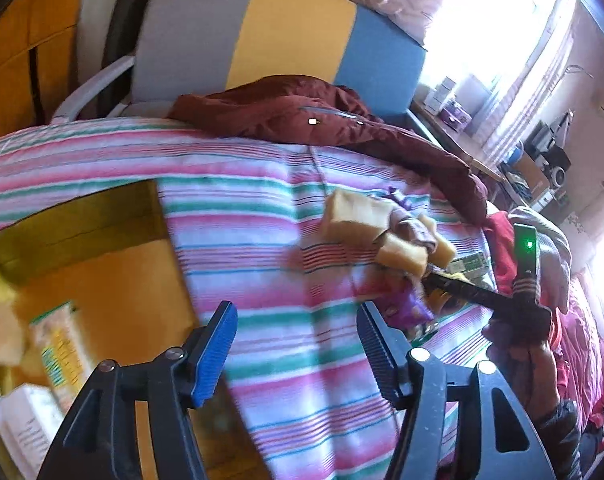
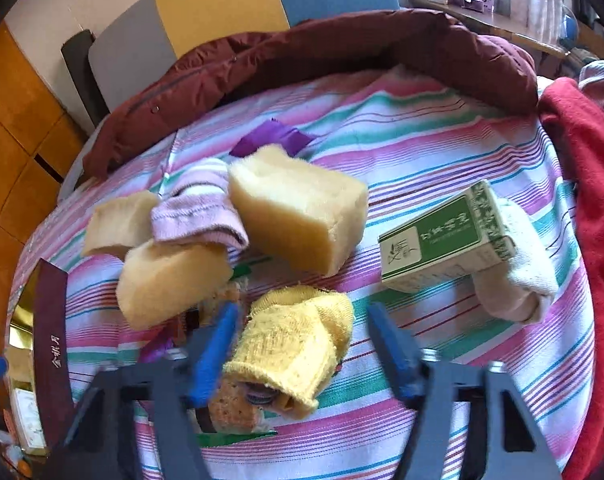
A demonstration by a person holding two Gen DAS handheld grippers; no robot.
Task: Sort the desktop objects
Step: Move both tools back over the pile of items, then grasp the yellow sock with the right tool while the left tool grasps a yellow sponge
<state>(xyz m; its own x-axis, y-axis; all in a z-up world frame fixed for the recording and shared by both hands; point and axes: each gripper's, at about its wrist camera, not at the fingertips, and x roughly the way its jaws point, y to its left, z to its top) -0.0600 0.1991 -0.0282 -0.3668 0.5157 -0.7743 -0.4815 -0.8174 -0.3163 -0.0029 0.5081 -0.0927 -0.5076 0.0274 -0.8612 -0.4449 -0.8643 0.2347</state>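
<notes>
Left wrist view: we are holding the left gripper [image 1: 297, 354] open and empty over the striped blanket [image 1: 261, 240] beside the box [image 1: 101, 280], while, right wrist view, the right gripper [image 2: 297, 354] is straddling the yellow cloth [image 2: 293, 344], pads apparently not yet pressing.

Green-and-white box [image 2: 446, 236] carries a white line of characters on its green panel, too small and blurred to read. Dark maroon strip [image 2: 51, 336] at left edge bears pale characters, approx. "金桂月". Printed carton [image 1: 59, 350] in left wrist view: text illegible.
</notes>
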